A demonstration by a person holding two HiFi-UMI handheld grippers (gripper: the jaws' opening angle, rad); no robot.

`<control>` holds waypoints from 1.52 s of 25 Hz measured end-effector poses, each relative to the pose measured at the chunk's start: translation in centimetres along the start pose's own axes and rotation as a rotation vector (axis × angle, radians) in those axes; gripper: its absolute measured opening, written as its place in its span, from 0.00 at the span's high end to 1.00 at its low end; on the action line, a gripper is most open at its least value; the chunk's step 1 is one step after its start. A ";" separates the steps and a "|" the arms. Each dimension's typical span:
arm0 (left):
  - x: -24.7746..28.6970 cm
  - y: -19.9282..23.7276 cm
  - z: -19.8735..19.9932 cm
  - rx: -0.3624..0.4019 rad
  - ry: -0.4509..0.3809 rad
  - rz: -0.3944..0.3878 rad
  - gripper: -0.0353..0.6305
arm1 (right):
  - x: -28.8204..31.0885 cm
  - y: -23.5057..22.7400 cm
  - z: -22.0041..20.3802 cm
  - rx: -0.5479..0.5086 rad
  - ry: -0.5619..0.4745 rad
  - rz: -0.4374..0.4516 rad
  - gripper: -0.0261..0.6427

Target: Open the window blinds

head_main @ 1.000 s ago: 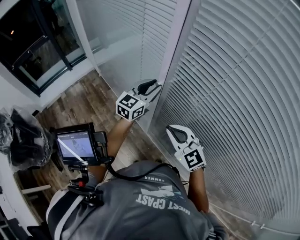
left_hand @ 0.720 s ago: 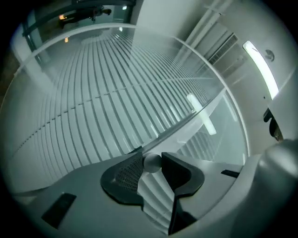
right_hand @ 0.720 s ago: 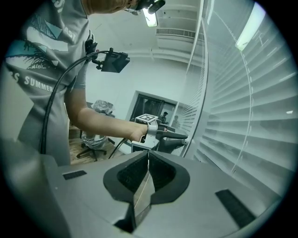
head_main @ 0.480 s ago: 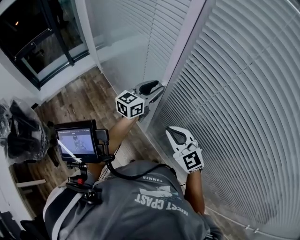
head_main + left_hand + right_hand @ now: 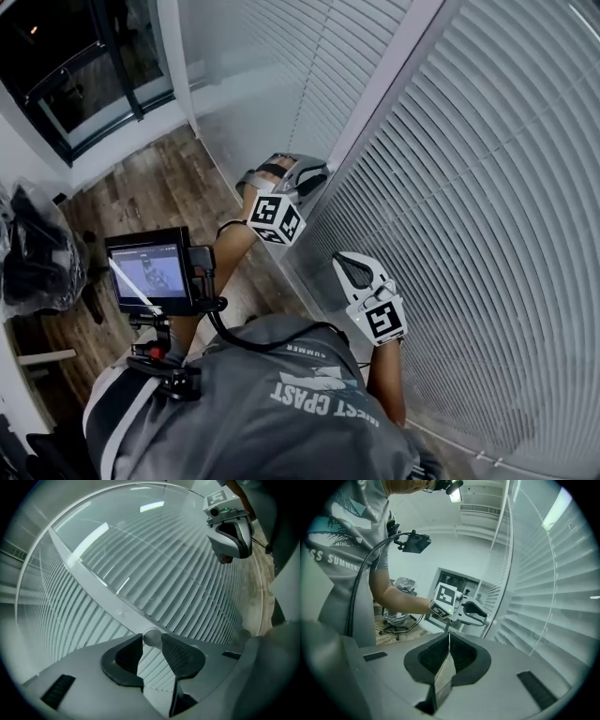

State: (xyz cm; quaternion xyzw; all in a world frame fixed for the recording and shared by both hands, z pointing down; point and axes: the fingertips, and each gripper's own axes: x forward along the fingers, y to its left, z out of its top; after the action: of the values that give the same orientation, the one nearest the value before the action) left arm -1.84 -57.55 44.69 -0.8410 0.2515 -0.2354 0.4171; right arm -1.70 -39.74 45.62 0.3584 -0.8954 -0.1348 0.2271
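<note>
Wooden floor, small monitor, dark glass door

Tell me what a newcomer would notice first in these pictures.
White window blinds fill the right side of the head view. At their edge, the left gripper has the clear wand between its jaws, which have just been closing on it. The right gripper hangs shut and empty beside the blinds.
</note>
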 end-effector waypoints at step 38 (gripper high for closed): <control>-0.6 0.9 1.6 -0.108 -0.029 0.083 0.67 | -0.4 1.0 -0.6 0.040 0.033 0.038 0.95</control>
State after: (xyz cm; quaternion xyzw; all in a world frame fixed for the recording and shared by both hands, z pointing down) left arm -1.49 -56.72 42.96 -0.8544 0.2924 -0.1917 0.3843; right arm -1.70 -38.84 46.44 0.3478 -0.9007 -0.1067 0.2373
